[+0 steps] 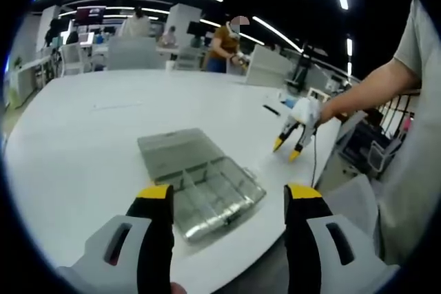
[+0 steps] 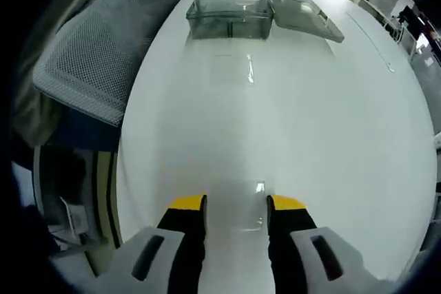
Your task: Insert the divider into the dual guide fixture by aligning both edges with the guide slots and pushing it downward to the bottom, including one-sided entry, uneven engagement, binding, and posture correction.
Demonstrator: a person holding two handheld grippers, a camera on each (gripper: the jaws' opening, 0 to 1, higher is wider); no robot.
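Note:
A clear plastic box [image 1: 207, 187] with inner guide slots sits on the white table [image 1: 83, 142], its lid [image 1: 172, 146] folded open beside it. My left gripper [image 1: 229, 196] hovers just short of the box, open wide and empty. In the right gripper view the same box [image 2: 231, 12] and lid [image 2: 303, 15] lie far ahead. My right gripper [image 2: 238, 204] is low on the table, and its jaws meet the side edges of a flat clear divider [image 2: 241, 201]. That gripper [image 1: 286, 148] also appears in the left gripper view, held by a person's hand, tips down.
A second faint clear piece [image 2: 231, 67] lies flat between the right gripper and the box. A grey mesh chair [image 2: 96, 53] stands at the table's edge. A black pen-like object [image 1: 271, 109] lies on the table. People sit at desks far behind.

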